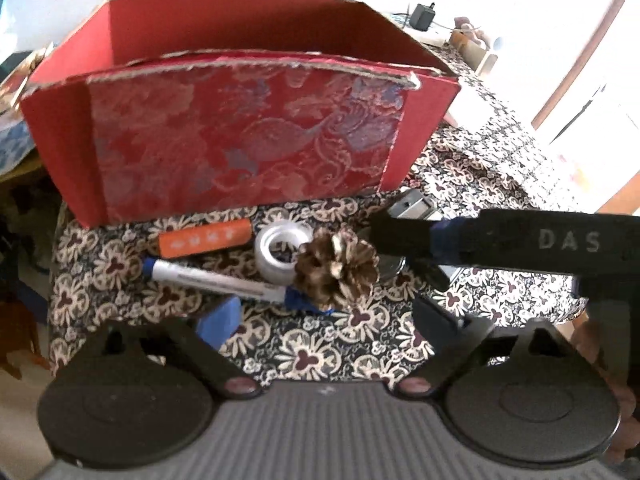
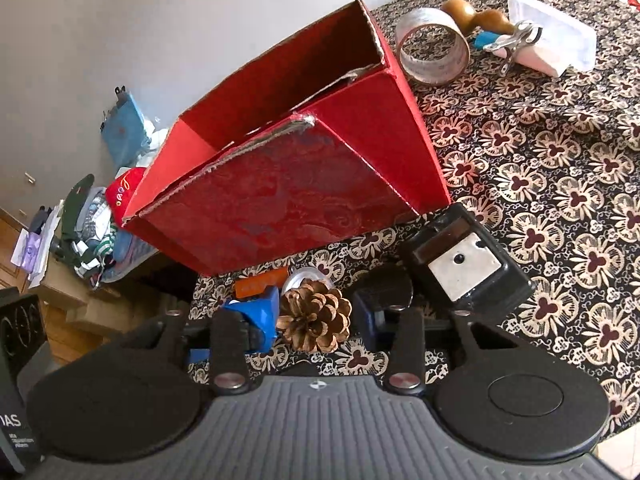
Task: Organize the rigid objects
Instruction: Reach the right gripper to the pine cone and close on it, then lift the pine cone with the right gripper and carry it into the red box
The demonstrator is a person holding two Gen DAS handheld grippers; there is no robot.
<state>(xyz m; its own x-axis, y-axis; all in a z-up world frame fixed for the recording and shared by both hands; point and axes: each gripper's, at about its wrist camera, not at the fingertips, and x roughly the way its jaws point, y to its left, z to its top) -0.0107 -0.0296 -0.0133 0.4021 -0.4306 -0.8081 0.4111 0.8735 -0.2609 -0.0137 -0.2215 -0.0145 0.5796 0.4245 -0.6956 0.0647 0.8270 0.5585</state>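
A red cardboard box (image 1: 240, 144) stands open-topped on the patterned tablecloth; it also shows in the right wrist view (image 2: 288, 196). In front of it lie an orange tube (image 1: 204, 237), a white marker with blue cap (image 1: 212, 278), a small tape roll (image 1: 280, 254) and a pine cone (image 1: 338, 270). My right gripper (image 2: 314, 320) is shut on the pine cone (image 2: 314, 320), one blue finger pad (image 2: 262, 312) on each side. It reaches in from the right in the left wrist view. My left gripper (image 1: 332, 320) is open and empty, close before the objects.
A black pencil sharpener (image 2: 464, 264) sits right of the pine cone. Behind the box lie a large tape ring (image 2: 434, 50), a wooden gourd (image 2: 476, 16), metal clips and a white packet (image 2: 556, 42). The table edge is to the left, with clutter on the floor beyond.
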